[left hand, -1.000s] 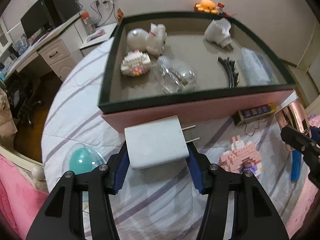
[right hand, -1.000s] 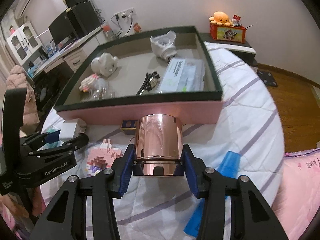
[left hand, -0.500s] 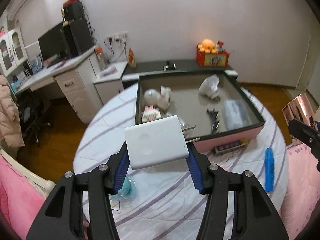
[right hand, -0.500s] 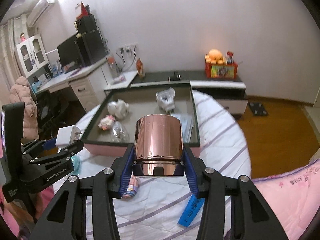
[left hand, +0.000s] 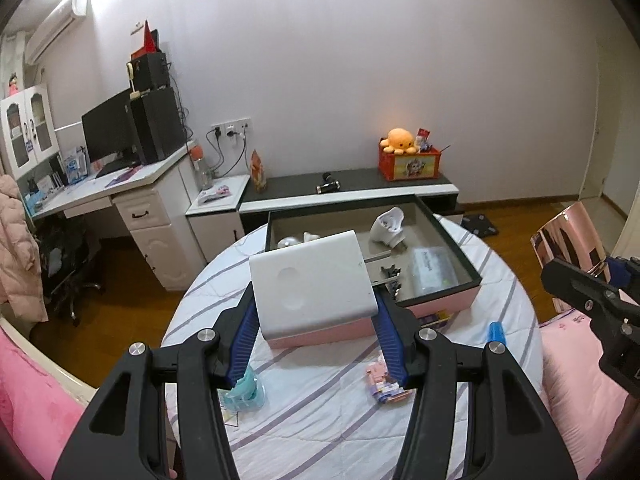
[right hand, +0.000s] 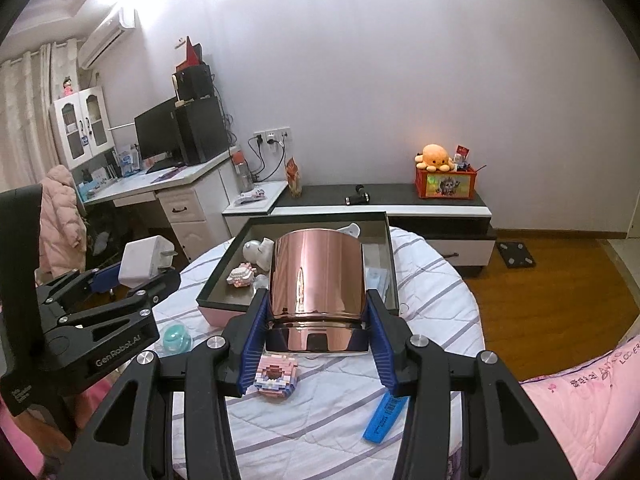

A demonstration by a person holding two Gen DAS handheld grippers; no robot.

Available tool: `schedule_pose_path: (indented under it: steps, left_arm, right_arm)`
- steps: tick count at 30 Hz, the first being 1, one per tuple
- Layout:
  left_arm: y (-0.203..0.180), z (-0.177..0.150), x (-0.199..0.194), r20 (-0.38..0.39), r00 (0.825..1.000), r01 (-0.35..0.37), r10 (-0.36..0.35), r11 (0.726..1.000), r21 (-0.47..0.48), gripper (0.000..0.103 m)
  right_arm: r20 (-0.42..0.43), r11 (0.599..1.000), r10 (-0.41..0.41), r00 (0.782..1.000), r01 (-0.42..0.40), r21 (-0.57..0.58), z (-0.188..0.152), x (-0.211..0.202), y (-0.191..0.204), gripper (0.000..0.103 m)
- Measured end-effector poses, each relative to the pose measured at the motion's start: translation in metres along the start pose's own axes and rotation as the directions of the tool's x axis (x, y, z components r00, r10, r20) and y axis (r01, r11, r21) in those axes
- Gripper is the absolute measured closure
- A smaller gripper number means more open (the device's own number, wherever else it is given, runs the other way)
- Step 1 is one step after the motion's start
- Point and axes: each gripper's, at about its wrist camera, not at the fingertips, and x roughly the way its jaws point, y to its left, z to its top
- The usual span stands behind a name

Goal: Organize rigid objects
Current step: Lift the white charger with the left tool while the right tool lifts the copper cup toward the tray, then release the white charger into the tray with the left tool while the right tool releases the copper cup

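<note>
Round bench (right hand: pixel 436 280) under a white quilt with purple stripes, in a bedroom with a desk along the wall. Open pink-sided box (right hand: pixel 394 264) sits on it. Left claw (left hand: pixel 316 316) clamped partway open on a white plug adapter (left hand: pixel 312 280), blue pads on both sides, held above the bench. Right claw (right hand: pixel 318 336) likewise gripping a rose-gold cup (right hand: pixel 318 276), upright, in front of the box. Pink block toy (right hand: pixel 276 378) and blue marker (right hand: pixel 384 418) lie on the quilt below

Across from me an orange plush octopus (right hand: pixel 436 157) sits on a red box (right hand: pixel 446 184) at the right end of the low cabinet (right hand: pixel 400 194). A dark monitor (right hand: pixel 156 136) stands on the white desk (right hand: pixel 180 178) at left.
</note>
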Motion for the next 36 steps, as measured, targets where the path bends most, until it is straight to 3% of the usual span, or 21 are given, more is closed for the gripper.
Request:
schedule_pose_path:
  steps: [9,17,25,31,36]
  left_arm:
    - [-0.002,0.005,0.011,-0.004,1.000,0.003,-0.003,1.000,-0.012,0.048]
    - [0.004,0.014,0.040,-0.038,0.999,-0.010,0.009,1.000,-0.030,0.048]
    - [0.005,0.029,0.095,-0.111,0.994,-0.003,0.000,1.000,-0.026,0.048]
    - [0.004,0.034,0.144,-0.196,0.980,0.032,-0.035,0.999,-0.021,0.048]
    - [0.001,0.037,0.179,-0.243,0.970,0.006,-0.008,1.000,-0.009,0.048]
  right_arm:
    - [0.001,1.000,-0.006,1.000,0.006,0.003,0.000,0.001,-0.002,0.055]
    - [-0.028,1.000,0.006,1.000,-0.006,-0.001,0.011,0.027,-0.004,0.055]
    - [-0.094,1.000,0.011,0.996,-0.010,0.007,0.024,0.080,-0.014,0.055]
    - [-0.177,0.999,0.029,0.984,-0.026,0.018,0.031,0.134,-0.022,0.055]
    - [-0.241,0.999,0.041,0.970,-0.038,0.021,0.030,0.174,-0.024,0.055]
